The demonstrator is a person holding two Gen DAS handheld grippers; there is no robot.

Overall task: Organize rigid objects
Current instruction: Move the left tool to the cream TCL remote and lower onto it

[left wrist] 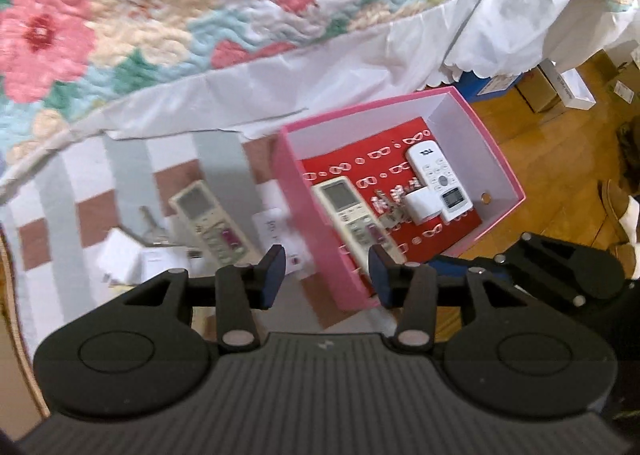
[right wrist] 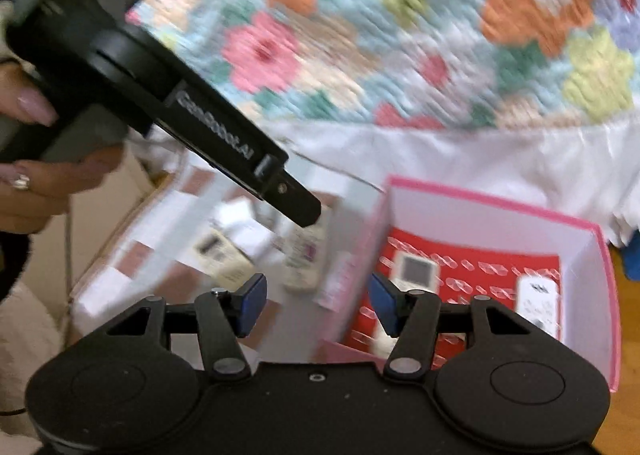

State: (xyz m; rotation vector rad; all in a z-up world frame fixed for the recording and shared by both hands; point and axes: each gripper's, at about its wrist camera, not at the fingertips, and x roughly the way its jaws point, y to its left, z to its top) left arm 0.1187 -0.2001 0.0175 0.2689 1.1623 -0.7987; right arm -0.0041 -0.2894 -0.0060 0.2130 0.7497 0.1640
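From the left wrist, the released left tongs point(left wrist: 327, 275) hover empty; the cream rectangular remote control point(left wrist: 211, 221) lies ahead-left on the checked mat point(left wrist: 60, 191), long axis diagonal, beside the pink cardboard box point(left wrist: 304, 191). From the right wrist, the right tongs point(right wrist: 318, 305) gape empty, farther off, by the floral-quilted bed point(right wrist: 360, 35).

Motion blur smears the right wrist view, so the remote point(right wrist: 301, 255) on the checked cloth point(right wrist: 160, 255) shows no legible buttons, while the right gripper's point(right wrist: 316, 305) finger point(right wrist: 384, 305) hides part of the beige remote point(right wrist: 414, 271) in the pink box point(right wrist: 480, 199).
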